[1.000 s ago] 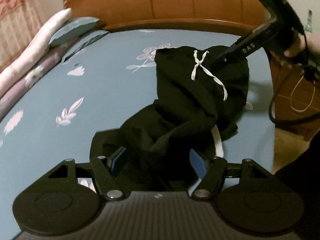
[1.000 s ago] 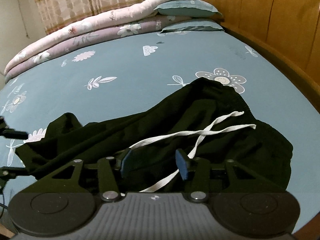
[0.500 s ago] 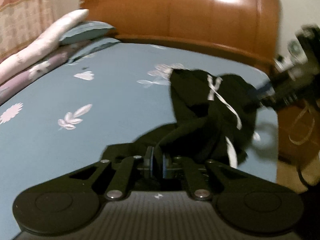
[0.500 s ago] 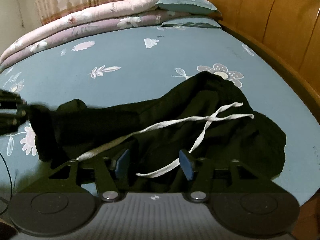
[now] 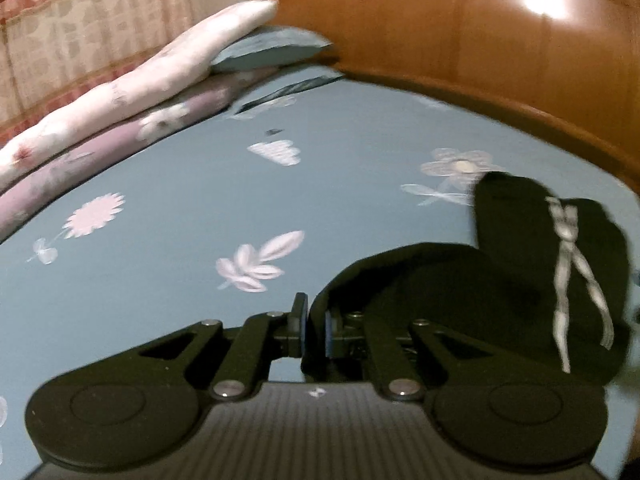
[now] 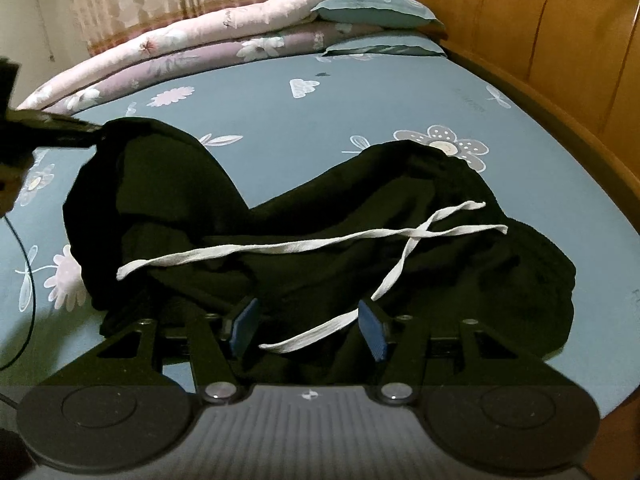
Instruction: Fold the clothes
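Black drawstring shorts (image 6: 304,216) lie crumpled on the blue flowered bed sheet (image 6: 360,112), their white drawstring (image 6: 280,246) trailing across the cloth. My left gripper (image 5: 313,327) is shut on one edge of the shorts (image 5: 460,280) and holds that edge lifted off the sheet; it shows in the right wrist view as a dark arm at the far left (image 6: 52,132). My right gripper (image 6: 307,326) stands open low over the near part of the shorts, with cloth and a drawstring end between its blue pads (image 6: 244,320).
Rolled floral quilts (image 6: 192,40) and blue pillows (image 6: 372,4) lie along the far side of the bed. A wooden headboard (image 6: 560,40) runs down the right. A black cable (image 6: 24,280) hangs at the left edge.
My left gripper shut on an edge of the shorts and pulled it up and to the left, away from the right gripper. The right gripper stayed open and barely moved.
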`<state>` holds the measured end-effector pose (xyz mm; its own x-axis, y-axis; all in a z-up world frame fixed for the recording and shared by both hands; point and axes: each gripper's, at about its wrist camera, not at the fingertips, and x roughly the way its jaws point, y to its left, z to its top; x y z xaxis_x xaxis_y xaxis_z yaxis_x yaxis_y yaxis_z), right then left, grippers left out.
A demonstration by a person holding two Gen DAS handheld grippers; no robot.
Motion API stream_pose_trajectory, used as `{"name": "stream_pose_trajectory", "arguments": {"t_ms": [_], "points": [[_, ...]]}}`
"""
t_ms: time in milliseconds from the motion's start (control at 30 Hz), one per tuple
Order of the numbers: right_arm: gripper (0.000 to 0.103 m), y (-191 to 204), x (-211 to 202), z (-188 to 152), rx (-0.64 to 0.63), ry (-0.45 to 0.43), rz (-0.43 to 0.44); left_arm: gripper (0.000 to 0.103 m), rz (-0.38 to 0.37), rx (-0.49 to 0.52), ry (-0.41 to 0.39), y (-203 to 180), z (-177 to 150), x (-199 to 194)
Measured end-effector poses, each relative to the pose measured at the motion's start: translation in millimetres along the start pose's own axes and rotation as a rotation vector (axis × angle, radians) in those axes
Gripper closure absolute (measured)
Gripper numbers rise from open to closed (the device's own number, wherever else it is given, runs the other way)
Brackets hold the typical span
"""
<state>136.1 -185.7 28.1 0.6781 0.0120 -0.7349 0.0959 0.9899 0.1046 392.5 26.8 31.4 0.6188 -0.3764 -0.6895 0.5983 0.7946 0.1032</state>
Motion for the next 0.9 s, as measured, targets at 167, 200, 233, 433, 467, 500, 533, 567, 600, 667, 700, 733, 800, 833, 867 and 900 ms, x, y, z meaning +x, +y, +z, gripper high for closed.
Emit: {"name": "stream_pose_trajectory", "arguments": {"t_ms": [167,200,233,433,467,500,533,567,600,667,700,733,800,833,867,900], "points": [[0.043,-16.0,4.5,2.9,-0.009,-0.004,0.029,0.097,0.128,-0.029,0.069,18.9,16.9,26.0],[0.043,-20.2,5.6,3.8,-0.011,-0.005,0.034,0.097,0.151,-0.040,0.084,23.4,20.3,31.0],[0.043,-24.6,6.6,4.8,-0.012,-0.005,0.040,0.097,0.168,-0.049,0.094,27.2,22.7,34.6],[0.042,-52.6,12.8,7.9,0.002,-0.008,0.063,0.097,0.256,-0.110,0.146,48.9,46.3,59.2],[0.042,-56.7,13.0,7.7,0.008,-0.010,0.063,0.097,0.266,-0.116,0.151,50.6,51.4,62.6],[0.042,-60.5,12.7,6.8,0.014,-0.011,0.064,0.097,0.278,-0.111,0.155,50.6,56.6,66.8],[0.042,-64.4,12.1,5.7,0.021,-0.012,0.065,0.097,0.290,-0.103,0.157,50.2,61.7,71.2],[0.042,-67.4,11.6,4.8,0.027,-0.013,0.065,0.097,0.303,-0.099,0.163,50.1,66.8,76.3],[0.042,-70.2,11.1,3.3,0.033,-0.011,0.063,0.098,0.317,-0.095,0.169,50.0,71.8,81.4],[0.042,-76.1,10.1,-0.5,0.046,-0.008,0.055,0.098,0.322,-0.105,0.188,50.7,79.7,94.5],[0.042,-78.9,9.8,-2.3,0.054,-0.005,0.050,0.098,0.324,-0.104,0.202,49.8,80.2,101.4],[0.042,-81.8,9.2,-4.3,0.063,-0.002,0.046,0.098,0.326,-0.102,0.217,48.7,80.2,108.3],[0.042,-86.9,7.5,-8.2,0.077,0.001,0.042,0.097,0.328,-0.093,0.245,45.6,78.5,120.8],[0.042,-89.4,6.9,-9.5,0.083,0.002,0.041,0.097,0.326,-0.089,0.255,43.4,75.7,124.4],[0.042,-91.8,6.5,-10.6,0.088,0.003,0.041,0.095,0.321,-0.088,0.265,41.8,72.8,127.7],[0.041,-94.2,6.0,-11.6,0.093,0.004,0.040,0.091,0.310,-0.086,0.275,39.9,69.1,129.5]]}}
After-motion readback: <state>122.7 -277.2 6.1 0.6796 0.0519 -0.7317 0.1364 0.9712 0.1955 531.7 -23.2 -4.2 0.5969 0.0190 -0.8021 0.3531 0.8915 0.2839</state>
